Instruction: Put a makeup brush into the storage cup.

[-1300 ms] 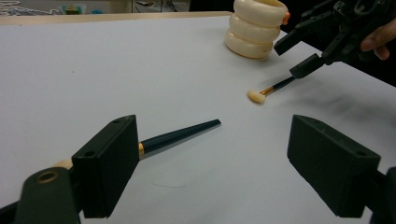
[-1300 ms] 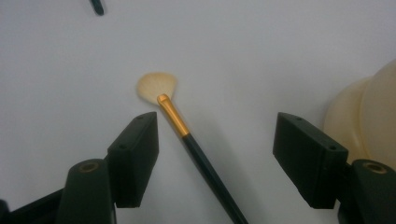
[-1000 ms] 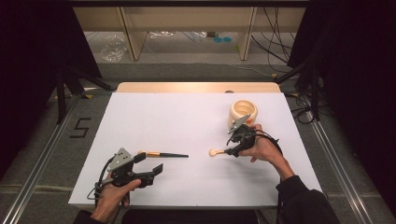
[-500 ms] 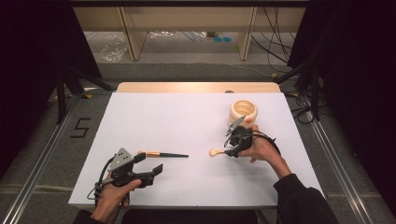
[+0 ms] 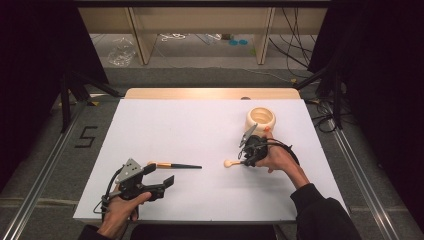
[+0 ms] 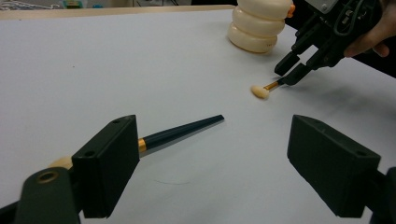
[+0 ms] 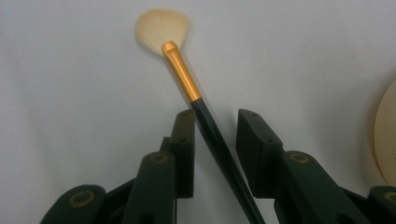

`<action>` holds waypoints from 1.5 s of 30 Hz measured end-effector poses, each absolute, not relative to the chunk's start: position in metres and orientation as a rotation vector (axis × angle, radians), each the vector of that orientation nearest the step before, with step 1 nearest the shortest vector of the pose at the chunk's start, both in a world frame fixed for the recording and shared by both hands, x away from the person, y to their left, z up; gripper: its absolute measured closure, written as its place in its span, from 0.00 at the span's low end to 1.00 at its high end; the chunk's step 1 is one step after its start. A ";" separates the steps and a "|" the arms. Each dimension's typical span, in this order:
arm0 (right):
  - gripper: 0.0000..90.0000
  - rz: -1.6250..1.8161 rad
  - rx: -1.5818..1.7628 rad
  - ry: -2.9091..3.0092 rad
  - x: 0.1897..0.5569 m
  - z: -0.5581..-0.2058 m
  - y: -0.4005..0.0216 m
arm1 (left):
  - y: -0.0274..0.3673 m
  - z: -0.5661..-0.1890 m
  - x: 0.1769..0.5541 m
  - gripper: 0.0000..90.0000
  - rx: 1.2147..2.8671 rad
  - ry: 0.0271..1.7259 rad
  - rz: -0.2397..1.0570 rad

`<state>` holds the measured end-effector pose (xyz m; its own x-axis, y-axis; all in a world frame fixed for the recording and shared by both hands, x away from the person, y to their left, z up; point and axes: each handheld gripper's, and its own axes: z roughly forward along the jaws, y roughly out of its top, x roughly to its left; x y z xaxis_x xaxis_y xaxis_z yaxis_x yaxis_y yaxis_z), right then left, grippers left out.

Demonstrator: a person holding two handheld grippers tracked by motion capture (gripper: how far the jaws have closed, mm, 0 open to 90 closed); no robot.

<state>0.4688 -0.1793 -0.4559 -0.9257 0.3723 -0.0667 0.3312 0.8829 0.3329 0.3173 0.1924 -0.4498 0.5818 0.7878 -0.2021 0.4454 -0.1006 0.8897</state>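
The right gripper has just been closing around a fan brush, jaws narrowed but not yet pinching it. The brush lies flat, right of centre on the white table, bristles pointing left, handle right and partly hidden. The left gripper is spread wide beside a second brush. A cream pot stands far right. Dark curtains flank the table.

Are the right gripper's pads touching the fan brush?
Cannot tell. In the right gripper view the right gripper has just been closing around the fan brush; its handle lies against one pad's edge, with a gap at the other, but real contact is unclear.
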 end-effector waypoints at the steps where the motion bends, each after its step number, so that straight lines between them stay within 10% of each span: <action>1: 0.78 0.476 0.544 2.925 0.469 -0.457 -0.178 | 0.192 -0.450 0.317 0.18 1.736 1.023 0.397; 45: 0.92 0.262 0.547 3.015 0.476 -0.454 -0.163 | 0.195 -0.449 0.317 0.19 1.731 1.043 0.399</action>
<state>0.4764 -0.1631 -0.4539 -0.9347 0.3538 -0.0342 0.3425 0.9223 0.1788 0.3174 0.1949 -0.4494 0.5683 0.7962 -0.2076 0.4544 -0.0934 0.8859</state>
